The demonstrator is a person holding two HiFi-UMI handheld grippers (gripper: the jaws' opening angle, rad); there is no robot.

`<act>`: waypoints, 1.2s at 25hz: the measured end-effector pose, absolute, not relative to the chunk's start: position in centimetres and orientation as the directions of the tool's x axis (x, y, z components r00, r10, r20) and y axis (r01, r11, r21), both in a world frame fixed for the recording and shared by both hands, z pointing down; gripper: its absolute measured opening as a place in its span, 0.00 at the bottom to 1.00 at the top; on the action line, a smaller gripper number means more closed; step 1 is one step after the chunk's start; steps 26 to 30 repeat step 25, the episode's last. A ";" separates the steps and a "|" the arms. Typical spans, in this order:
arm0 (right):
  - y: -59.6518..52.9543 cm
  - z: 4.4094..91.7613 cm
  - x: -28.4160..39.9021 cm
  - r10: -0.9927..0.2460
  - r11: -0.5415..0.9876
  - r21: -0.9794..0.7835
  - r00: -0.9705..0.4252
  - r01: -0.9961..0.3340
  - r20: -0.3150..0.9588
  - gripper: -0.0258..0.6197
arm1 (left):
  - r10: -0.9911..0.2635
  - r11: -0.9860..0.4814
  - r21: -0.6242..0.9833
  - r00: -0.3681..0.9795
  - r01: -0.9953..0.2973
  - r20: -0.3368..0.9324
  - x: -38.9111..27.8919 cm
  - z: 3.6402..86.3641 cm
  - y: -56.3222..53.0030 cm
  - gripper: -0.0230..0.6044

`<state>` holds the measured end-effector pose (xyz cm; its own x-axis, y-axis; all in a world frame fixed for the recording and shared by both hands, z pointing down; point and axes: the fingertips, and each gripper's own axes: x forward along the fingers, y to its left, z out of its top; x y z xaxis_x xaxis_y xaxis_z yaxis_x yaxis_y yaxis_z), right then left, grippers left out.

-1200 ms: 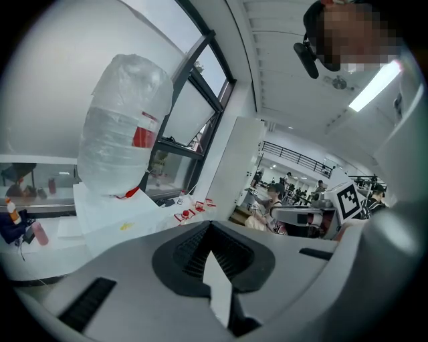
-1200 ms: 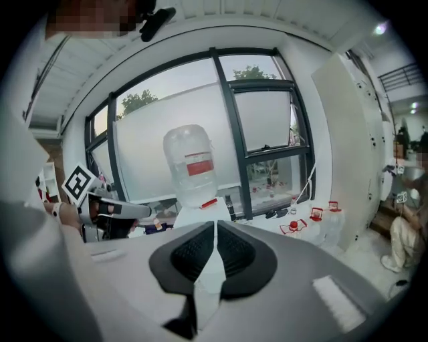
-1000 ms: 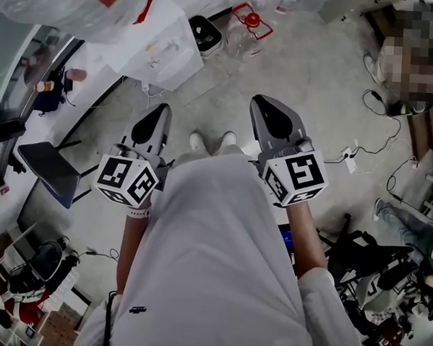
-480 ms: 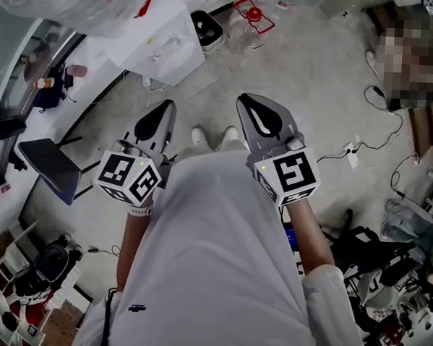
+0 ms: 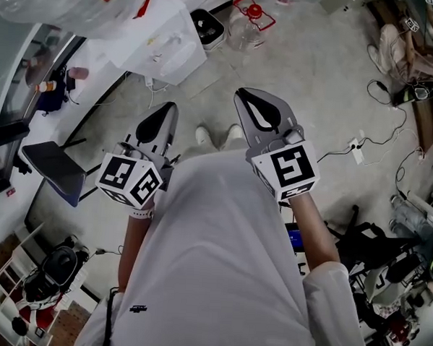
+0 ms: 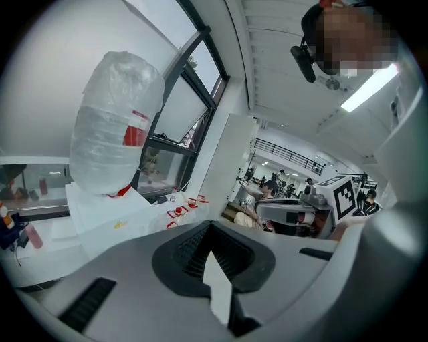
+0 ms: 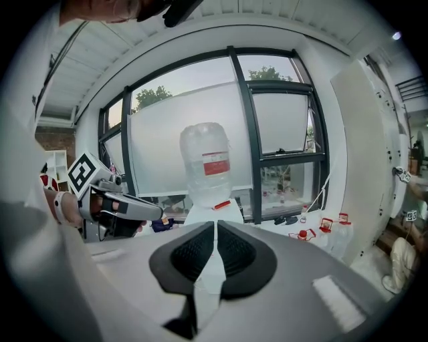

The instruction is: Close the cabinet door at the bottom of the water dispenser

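Our left gripper (image 6: 211,227) and right gripper (image 7: 215,226) each have ribbed black jaws pressed together, holding nothing. Ahead, well apart from both, stands the white water dispenser (image 5: 165,50) under a clear plastic bottle (image 5: 66,2). We cannot see its bottom door. Red-capped jugs (image 5: 250,22) sit nearby on the concrete floor (image 5: 308,72).

The water dispenser (image 5: 163,51) is white; its clear bottle (image 7: 200,138) wears a red label (image 7: 215,163). The left gripper (image 6: 211,227) and right gripper (image 7: 215,226) are grey with black pads (image 7: 190,257). Their cubes (image 5: 129,180) bear black-and-white square markers. The floor (image 5: 315,80) is mottled grey.
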<state>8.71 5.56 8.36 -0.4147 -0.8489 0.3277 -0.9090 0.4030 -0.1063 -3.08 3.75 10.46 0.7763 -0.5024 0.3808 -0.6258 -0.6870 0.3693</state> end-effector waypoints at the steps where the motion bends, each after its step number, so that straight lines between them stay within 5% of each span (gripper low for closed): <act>1: 5.5 8.3 8.8 -0.850 0.401 -0.106 -0.412 -0.910 0.328 0.06 | -0.501 -0.688 0.370 0.778 -0.624 0.380 -3.0 10.4 3.7 0.04; 30: 3.9 8.6 9.4 -0.851 0.389 -0.121 -0.407 -0.913 0.331 0.06 | -0.503 -0.680 0.386 0.780 -0.623 0.373 -2.5 10.5 2.2 0.04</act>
